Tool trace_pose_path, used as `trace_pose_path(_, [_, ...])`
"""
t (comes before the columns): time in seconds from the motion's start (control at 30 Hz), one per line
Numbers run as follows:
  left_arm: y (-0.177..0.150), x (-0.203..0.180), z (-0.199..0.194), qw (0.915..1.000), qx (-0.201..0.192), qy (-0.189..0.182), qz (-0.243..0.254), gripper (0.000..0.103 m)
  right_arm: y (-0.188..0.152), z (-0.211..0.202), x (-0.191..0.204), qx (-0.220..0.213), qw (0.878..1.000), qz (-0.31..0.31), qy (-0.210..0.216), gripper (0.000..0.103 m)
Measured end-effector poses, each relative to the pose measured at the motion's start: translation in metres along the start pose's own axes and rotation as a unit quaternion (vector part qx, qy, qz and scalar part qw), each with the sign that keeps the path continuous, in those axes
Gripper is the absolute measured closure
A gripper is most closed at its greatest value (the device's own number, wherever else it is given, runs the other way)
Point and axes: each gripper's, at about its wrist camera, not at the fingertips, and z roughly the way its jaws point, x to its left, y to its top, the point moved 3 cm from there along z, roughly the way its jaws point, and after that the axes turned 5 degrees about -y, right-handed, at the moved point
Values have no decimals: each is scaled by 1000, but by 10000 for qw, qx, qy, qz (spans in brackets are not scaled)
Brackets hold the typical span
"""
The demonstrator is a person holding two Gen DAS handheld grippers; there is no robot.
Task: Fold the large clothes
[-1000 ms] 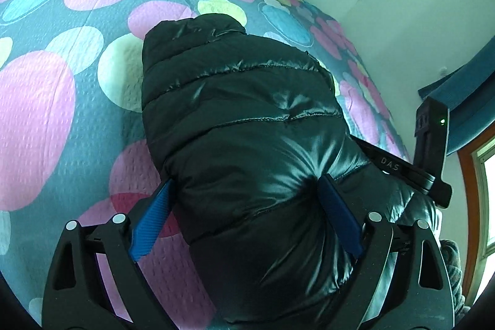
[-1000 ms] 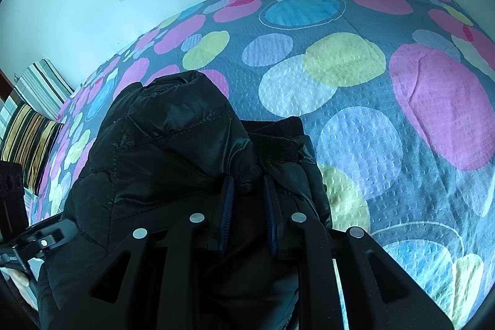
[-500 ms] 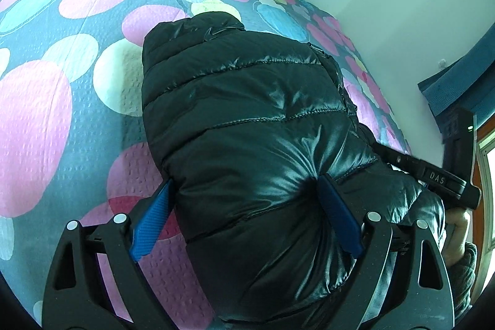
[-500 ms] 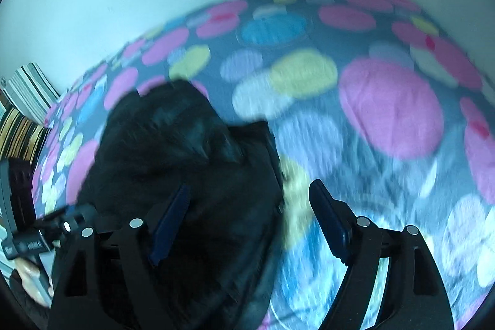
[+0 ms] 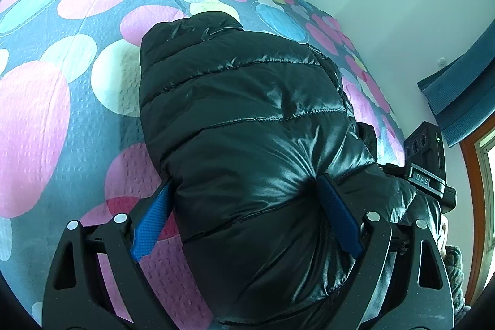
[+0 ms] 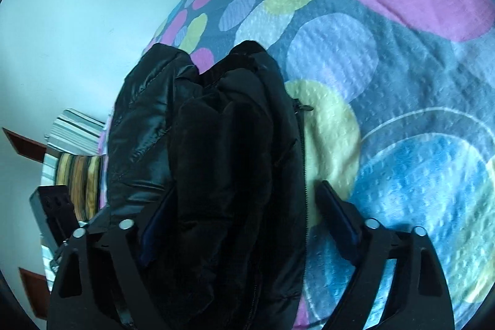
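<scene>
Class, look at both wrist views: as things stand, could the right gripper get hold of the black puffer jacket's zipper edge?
Probably yes. The right gripper is open, with the jacket bulging between its fingers, and the zipper edge lies just inside the right-hand finger, nothing covering it.

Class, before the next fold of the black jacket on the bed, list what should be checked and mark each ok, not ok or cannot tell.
1. Jacket lies on the bedspread: ok.
2. Left gripper open around the jacket bulk: ok.
3. Right gripper open around the jacket, not pinching: ok.
4. Zipper edge tucked in: not ok, it shows along the side.
5. Sleeves folded inside: cannot tell.
</scene>
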Motion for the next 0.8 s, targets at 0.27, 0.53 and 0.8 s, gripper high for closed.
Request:
trace_pose_path(0.27, [-2,-6,-1,9999,-63,15,92,17,-2,11,2,24,9976,226,657,51])
trace_pose_path(0.53, [-2,-16,-10,9993,-145,83,329,22,-7,2,9,-148,9950,4,991,63])
trace_pose_path(0.8, [-2,-13,-40,9980,-333,203,487,24,-14,7,27,-59,9892,96,1460,67])
